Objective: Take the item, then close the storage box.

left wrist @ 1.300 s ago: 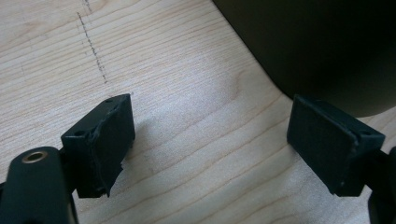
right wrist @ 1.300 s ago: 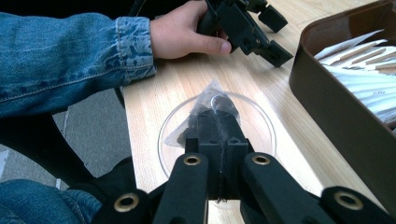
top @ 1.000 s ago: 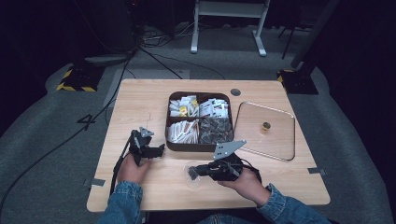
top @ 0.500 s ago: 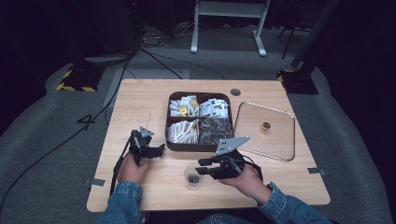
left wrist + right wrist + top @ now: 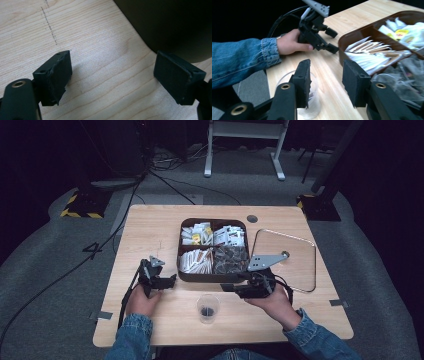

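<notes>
On the table (image 5: 150,235) a clear cup (image 5: 208,308) stands upright near the front edge, between the person's two hands, with something dark at its bottom. The right gripper (image 5: 225,287) hangs just behind and to the right of the cup, apart from it, with its jaws pointing left along the front wall of the brown box (image 5: 200,277). Its jaws have just been opening and now stand released, with nothing between them; in the right gripper view the gripper (image 5: 325,83) shows bare wood in the gap, and the cup (image 5: 312,105) sits low behind the left jaw, not pressed by it. The box has four compartments: white packets (image 5: 195,261) fill the near left one, dark clear-wrapped packets (image 5: 230,257) the near right one, and mixed white sachets with a yellow one lie in the two far ones. To the right of the box lies a clear square lid (image 5: 290,270), flat on the wood. The left gripper (image 5: 172,281) rests low by the box's front left corner, held by the left hand (image 5: 142,300) in a denim sleeve (image 5: 132,337). In the left gripper view the gripper (image 5: 112,75) has its jaws spread wide over bare wood, empty, with the box's dark wall (image 5: 170,25) just past the right jaw.
</notes>
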{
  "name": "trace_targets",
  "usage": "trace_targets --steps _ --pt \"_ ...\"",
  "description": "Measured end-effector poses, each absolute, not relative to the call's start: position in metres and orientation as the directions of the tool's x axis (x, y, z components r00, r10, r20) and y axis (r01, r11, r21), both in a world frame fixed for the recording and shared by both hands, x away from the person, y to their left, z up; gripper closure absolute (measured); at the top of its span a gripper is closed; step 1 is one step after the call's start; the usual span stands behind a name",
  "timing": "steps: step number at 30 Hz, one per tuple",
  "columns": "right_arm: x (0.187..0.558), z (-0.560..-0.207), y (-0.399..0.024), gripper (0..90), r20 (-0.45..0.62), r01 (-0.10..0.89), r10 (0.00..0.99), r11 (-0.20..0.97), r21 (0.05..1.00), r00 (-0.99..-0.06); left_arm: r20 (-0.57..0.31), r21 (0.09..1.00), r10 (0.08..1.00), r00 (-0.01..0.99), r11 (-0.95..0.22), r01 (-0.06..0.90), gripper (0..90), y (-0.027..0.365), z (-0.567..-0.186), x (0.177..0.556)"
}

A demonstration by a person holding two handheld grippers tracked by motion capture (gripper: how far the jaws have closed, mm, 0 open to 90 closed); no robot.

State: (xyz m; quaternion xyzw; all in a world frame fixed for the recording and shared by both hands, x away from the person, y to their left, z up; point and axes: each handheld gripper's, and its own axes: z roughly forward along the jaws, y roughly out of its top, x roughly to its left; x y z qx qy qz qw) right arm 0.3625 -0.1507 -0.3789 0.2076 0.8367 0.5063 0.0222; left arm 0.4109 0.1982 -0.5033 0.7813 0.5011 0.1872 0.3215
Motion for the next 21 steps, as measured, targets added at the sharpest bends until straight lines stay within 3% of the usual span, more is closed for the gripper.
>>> trace_targets --steps 21 --pt "0.406 -0.365 -0.220 49.4 0.136 0.374 0.628 0.263 0.890 -0.766 -0.029 0.689 0.903 0.428 -0.292 0.663 15.7 0.198 -0.503 0.411"
